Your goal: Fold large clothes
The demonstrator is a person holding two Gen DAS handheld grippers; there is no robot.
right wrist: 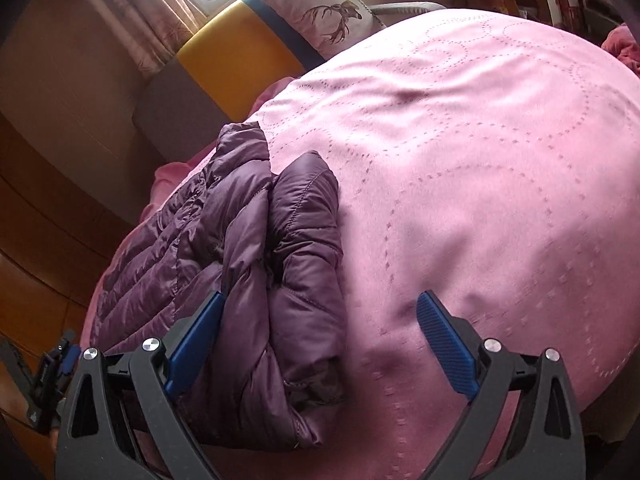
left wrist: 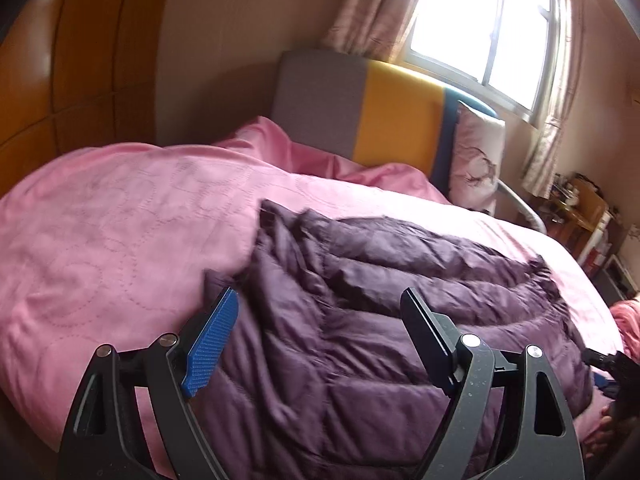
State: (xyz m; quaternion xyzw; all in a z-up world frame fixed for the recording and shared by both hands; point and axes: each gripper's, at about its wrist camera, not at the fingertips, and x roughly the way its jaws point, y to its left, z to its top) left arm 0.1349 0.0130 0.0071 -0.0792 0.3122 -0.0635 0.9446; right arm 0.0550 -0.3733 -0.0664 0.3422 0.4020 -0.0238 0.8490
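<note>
Your right claw (right wrist: pixel 320 320) is spread wide and pinches nothing. Its left finger (right wrist: pixel 196 344) rests right beside the fat rolled edge of the purple puffy jacket (right wrist: pixel 256 248), and its right finger (right wrist: pixel 444 344) hangs over the bare pink bedcover (right wrist: pixel 500 160). Your left claw (left wrist: pixel 316 328) is spread wide too, with nothing in it. It hangs just over the jacket (left wrist: pixel 400 300), and the blue pad (left wrist: pixel 212 340) sits near the jacket's left side. The jacket lies on the near side of the bed, close to the near edge, far from the pillow (right wrist: pixel 324 16) at the head end. It looks already folded over once, with a sleeve or side tucked on top, so you seem to be between 2 folds. Next, you likely need to pick a new edge. Bring both claws down on the same side of the jacket, pinch the thick puffy cloth well, and lift it over together so it does not slip or puff open.
</note>
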